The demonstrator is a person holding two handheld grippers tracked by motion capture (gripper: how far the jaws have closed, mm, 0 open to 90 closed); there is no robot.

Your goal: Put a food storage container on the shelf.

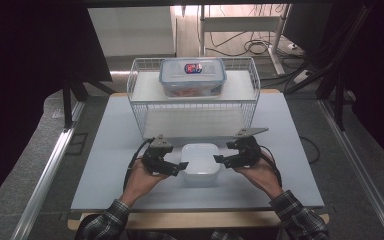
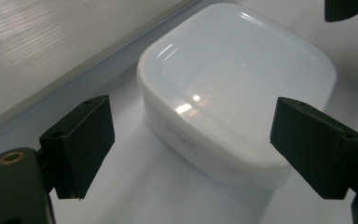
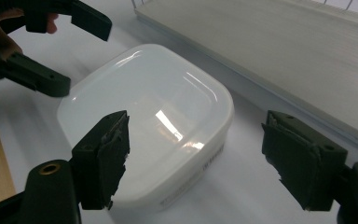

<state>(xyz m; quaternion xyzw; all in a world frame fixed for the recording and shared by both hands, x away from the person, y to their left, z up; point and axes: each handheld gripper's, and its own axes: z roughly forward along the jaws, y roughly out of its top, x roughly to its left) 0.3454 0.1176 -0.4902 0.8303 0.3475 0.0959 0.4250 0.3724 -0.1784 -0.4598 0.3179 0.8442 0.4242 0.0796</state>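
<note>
White box (image 1: 199, 163) sits near the front edge of the table (image 1: 105, 165), between your two grippers. Your left gripper (image 1: 182, 167) faces its left side and your right gripper (image 1: 218, 159) its right side, about equally near. Both have their jaws apart and grip nothing; the pads seem not to touch the box, though the high view is small.

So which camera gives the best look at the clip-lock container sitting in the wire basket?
The high view: the blue-rimmed clip-lock container shows whole there, lid on, inside the wire basket. The right gripper view catches just a corner of the basket, and the left gripper view looks at the white box.
</note>
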